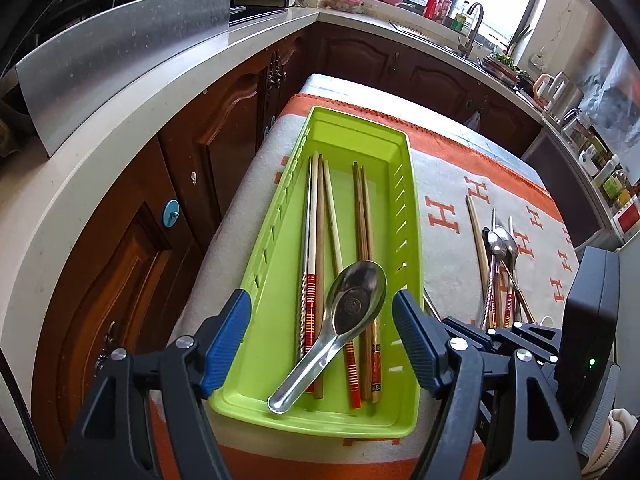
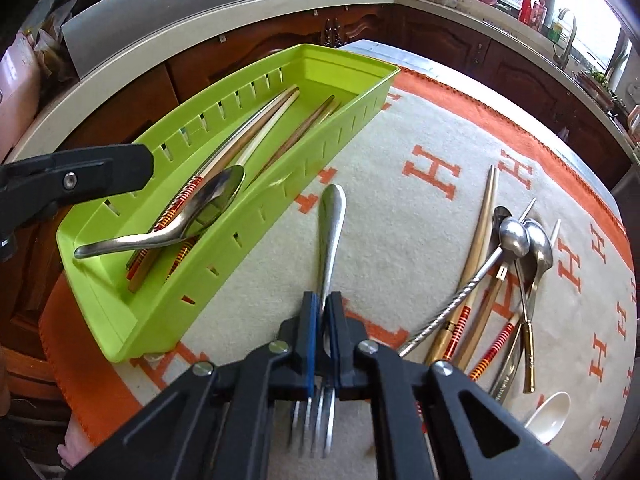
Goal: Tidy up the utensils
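We are pinching a metal fork (image 2: 331,240) by its neck in our right gripper (image 2: 322,320), just beside the green tray (image 2: 168,304); its long handle is pointing away, so it could be swivelling or slipping in that narrow grip; our left gripper (image 1: 320,340) is hanging spread and empty over the tray, where a steel spoon (image 1: 340,320) is lying slantwise across chopsticks (image 1: 316,240); more utensils (image 2: 508,280) are waiting heaped on the cloth (image 2: 400,160).

Orange-and-cream H-patterned cloth (image 2: 400,216), dark wooden cabinets (image 1: 224,128), pale countertop (image 1: 120,128), faucet (image 1: 474,28) by window.
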